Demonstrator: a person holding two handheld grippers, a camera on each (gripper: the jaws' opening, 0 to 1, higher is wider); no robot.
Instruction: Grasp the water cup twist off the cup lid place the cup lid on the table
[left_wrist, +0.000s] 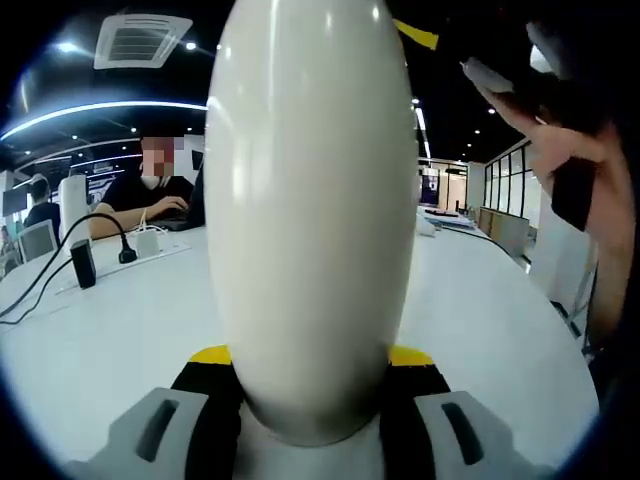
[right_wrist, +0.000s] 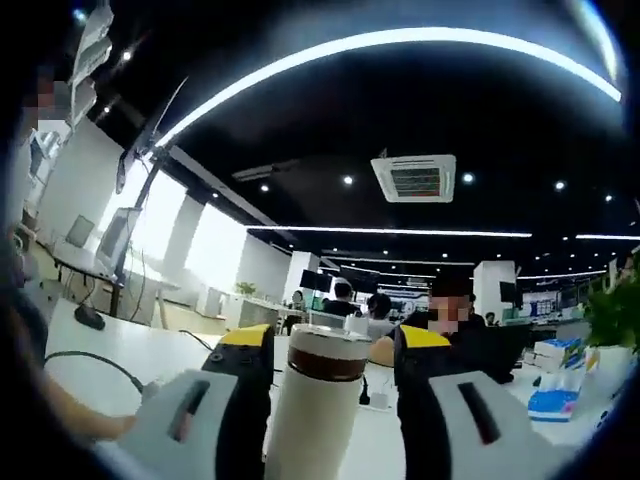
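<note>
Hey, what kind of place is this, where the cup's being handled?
Most likely an open-plan office or lab: long white tables, people working at a laptop, a ceiling air-conditioning vent and strip lights overhead.

Left gripper (left_wrist: 312, 375): two black jaws rising from about 6 o'clock in the left gripper view, each tipped with a yellow pad; pale grey moulded housings outboard of each jaw, each with a dark oblong slot.

Right gripper (right_wrist: 335, 375): same pattern in the right gripper view, with black jaws, yellow caps at the tips and grey slotted housings at 7 and 5 o'clock.

Person's hand (left_wrist: 560, 150): at 2 o'clock in the left gripper view, with a dark strap or cuff below it.
</note>
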